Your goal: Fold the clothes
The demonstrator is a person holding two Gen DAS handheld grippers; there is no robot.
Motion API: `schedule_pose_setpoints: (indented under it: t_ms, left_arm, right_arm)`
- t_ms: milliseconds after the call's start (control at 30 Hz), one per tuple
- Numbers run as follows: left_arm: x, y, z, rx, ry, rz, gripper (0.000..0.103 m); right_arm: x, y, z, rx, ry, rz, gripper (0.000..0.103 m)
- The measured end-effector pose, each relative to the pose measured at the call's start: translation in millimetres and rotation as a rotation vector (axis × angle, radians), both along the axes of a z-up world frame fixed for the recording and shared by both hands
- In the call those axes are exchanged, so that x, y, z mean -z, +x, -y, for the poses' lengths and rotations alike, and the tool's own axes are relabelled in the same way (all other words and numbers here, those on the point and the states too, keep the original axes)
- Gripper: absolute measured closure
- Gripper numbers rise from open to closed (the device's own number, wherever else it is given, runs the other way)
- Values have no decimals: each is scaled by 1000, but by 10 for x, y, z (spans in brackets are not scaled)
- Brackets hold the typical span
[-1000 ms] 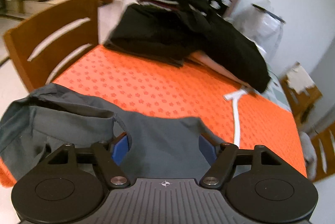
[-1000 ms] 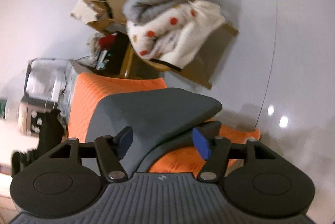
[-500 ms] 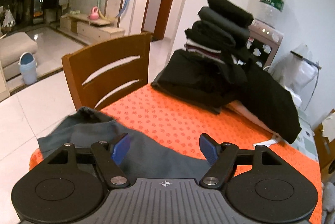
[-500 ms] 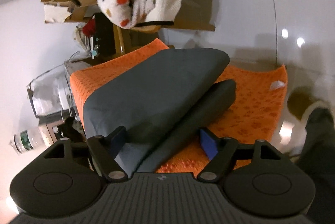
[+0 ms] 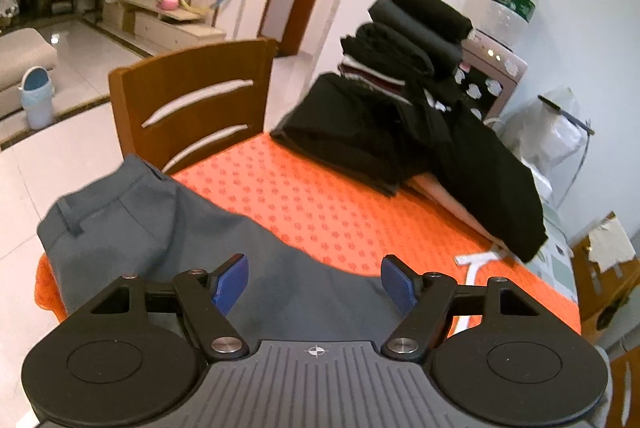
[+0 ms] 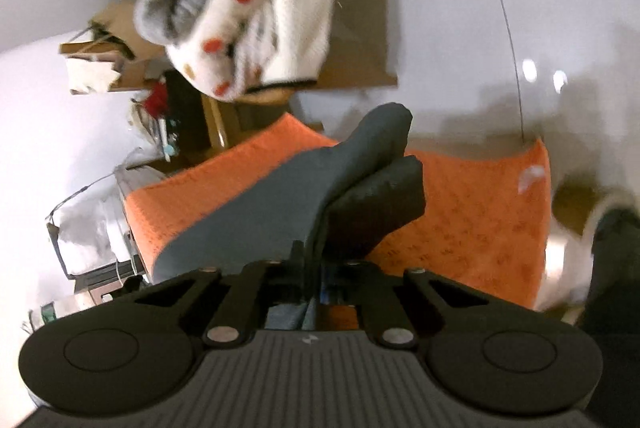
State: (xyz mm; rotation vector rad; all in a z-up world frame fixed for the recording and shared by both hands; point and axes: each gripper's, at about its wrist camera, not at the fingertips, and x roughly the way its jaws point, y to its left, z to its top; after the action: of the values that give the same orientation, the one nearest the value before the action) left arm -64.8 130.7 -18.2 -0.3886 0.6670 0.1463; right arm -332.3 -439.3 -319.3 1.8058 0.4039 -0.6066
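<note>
— Two grippers, two different jobs at this point, is that right?

— Yes. Start on your left: your left gripper (image 5: pixel 314 284) has its blue pads spread wide with nothing between them, hovering over the grey trousers (image 5: pixel 160 228), which lie on the orange tablecloth (image 5: pixel 320 204) with the waistband toward the wooden chair (image 5: pixel 192 100). A second ago that waistband was rumpled; now it lies flat, so that end looks settled.

— And my right?

— Half a second ago your right gripper (image 6: pixel 310 268) was open around the trouser legs; now its jaws have closed on the cloth, and the leg ends (image 6: pixel 380 164) stand up off the table. I judge you have begun the fold toward the waistband.

— How are the hands posed?

— The left is level, looking across the table at the stack of dark folded clothes (image 5: pixel 404 68). The right is rolled sideways, its view blurred by motion.
</note>
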Motion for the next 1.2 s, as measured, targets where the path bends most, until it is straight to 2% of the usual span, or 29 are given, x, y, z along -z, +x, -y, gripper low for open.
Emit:
schedule_pose_setpoints:
  t_ms: [167, 400, 567, 767, 900, 1000, 1200]
  left_arm:
    - [85, 69, -74, 36, -29, -20, 28]
    - [185, 181, -251, 93, -74, -44, 28]
    - [211, 244, -452, 158, -113, -54, 28]
    - [206, 318, -738, 260, -175, -57, 28]
    - [216, 363, -941, 312, -209, -53, 28]
    - [229, 401, -1096, 354, -225, -50, 28]
    - [246, 477, -1278, 480, -200, -55, 27]
  right_arm:
    - [-595, 70, 78, -47, -222, 5, 96]
    - [-1485, 347, -83, -186, -544, 15, 96]
    - [-2095, 714, -451, -352, -798, 5, 97]
    - [-2673, 1294, -1242, -637, -1075, 21, 97]
    - [-2856, 1704, -1929, -861, -1215, 46, 97]
    - [-2878, 1979, -2512, -1035, -1272, 76, 97]
    - [-2624, 2272, -3483, -1312, -1289, 100, 97]
